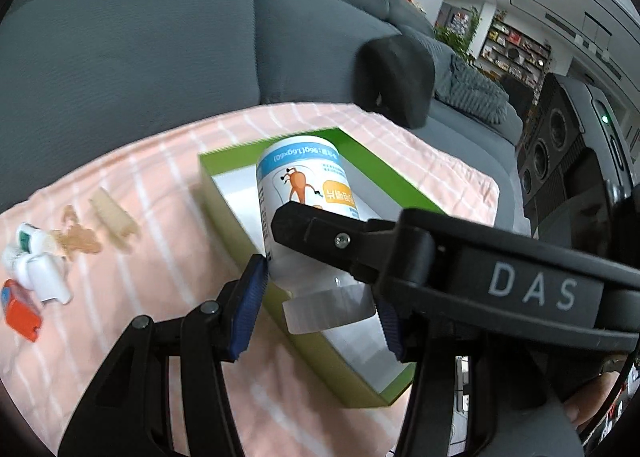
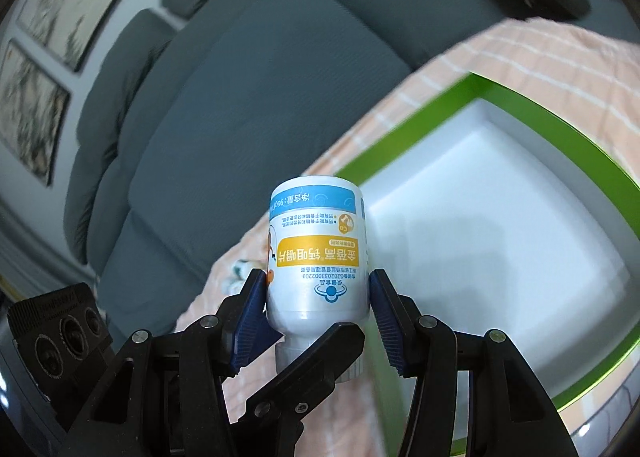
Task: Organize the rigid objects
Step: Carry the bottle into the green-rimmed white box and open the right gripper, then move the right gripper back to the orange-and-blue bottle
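Note:
A white pill bottle with a blue and yellow label hangs over the green box, its cap toward the cameras. My left gripper is shut on the bottle at its cap end, blue pads on either side. One black finger of my right gripper crosses the bottle's body. In the right wrist view, my right gripper is shut on the bottle lower on its body, and a left finger lies across the cap. The box has a bare white inside.
The box sits on a pink checked cloth spread over a grey sofa. At the cloth's left lie small white bottles, an orange box, an amber clip and a beige comb-like piece. A black cushion lies behind.

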### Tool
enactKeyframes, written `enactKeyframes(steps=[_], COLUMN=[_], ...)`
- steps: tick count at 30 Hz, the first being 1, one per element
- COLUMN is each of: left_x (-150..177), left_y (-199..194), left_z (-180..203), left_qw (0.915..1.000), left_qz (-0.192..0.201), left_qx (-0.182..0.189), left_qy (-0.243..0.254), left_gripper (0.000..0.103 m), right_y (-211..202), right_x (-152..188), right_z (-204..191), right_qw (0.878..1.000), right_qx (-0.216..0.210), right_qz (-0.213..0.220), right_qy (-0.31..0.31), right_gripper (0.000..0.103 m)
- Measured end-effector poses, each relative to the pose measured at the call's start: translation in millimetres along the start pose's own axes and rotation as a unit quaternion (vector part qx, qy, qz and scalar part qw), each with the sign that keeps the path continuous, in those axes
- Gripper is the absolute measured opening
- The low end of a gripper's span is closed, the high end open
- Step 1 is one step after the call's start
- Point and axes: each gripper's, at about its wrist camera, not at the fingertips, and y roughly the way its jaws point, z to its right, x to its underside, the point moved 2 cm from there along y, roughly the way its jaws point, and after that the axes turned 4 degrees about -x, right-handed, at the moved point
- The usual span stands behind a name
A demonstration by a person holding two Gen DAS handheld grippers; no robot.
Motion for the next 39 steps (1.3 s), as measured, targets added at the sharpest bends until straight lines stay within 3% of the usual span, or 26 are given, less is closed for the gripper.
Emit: enactKeyframes(steps=[17,22,27,30,39], left_x=[4.0,4.2,3.0,1.1,8.0], left_y=[33.3,29.8,18.2,5.5,-35.0], left_z=[17.3,20.1,16.1,11.3,-35.1], left_qw=[0.9985,0.9989,0.9992,0.9997,0.9945], left_qz=[-0.047,-0.046,-0.037,-0.021,0.009], left_qx=[0.028,0.008,0.013,-0.001,-0.09], left_qy=[-0.002,0.005,-0.004,-0.008,-0.051], left_gripper=[0.052,0.054,0.071,0.078,0.079], right_y=[6.7,4.0,-3.3,-7.5,-4.8], right_x=[-1.7,-1.9,-0.5,-0.3,6.0], right_z=[40.8,42.7,42.2,36.9,-0.4], right_qw=[0.998,0.995,0.993,0.993,0.996], right_qx=[0.046,0.082,0.096,0.093,0.071], right_qz=[-0.007,0.004,0.023,0.036,0.048], right_qy=[0.053,0.06,0.067,0.065,0.017], right_gripper=[0.055,0.055,0.076,0.079,0.091])
